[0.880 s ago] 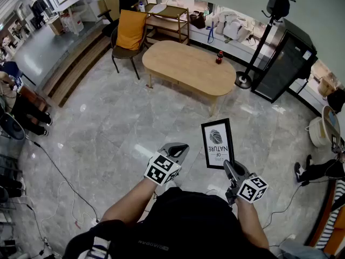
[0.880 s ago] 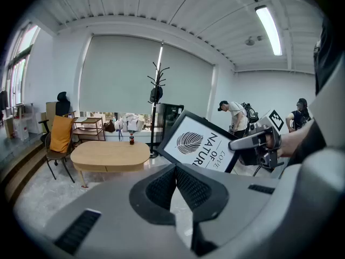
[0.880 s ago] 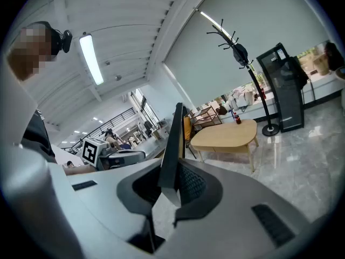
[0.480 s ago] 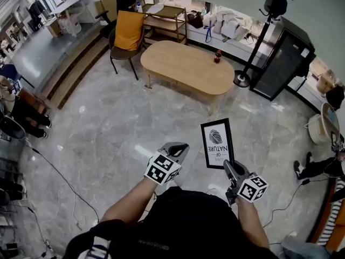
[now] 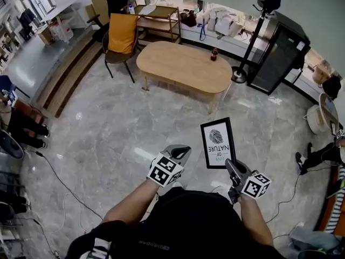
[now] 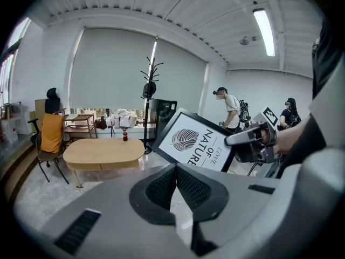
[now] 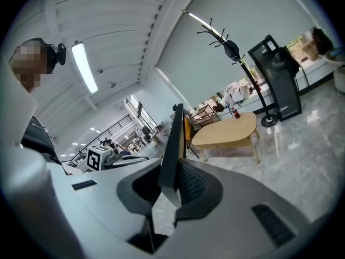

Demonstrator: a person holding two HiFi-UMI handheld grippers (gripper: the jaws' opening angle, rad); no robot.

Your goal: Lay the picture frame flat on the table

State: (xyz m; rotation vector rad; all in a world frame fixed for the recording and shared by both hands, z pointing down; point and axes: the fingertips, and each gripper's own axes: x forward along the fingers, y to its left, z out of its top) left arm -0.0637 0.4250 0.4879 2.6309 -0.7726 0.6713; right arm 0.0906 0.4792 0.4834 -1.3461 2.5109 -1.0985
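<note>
The black picture frame, white print with a leaf and lettering, hangs upright over the grey floor, well short of the oval wooden table. My right gripper is shut on its lower right edge. In the right gripper view the frame stands edge-on between the pads, with the table beyond. My left gripper floats to the left of the frame, apart from it, shut with nothing held. From the left gripper view I see the frame tilted and the right gripper clamped on it.
A small red bottle stands on the table's far right. A chair with an orange cushion and a wooden shelf sit behind the table. A coat stand and a black cabinet are at the right. Cables cross the floor on the left.
The head view has drifted slightly, so the table sits a little further left. Both grippers and the frame keep the same pose.
</note>
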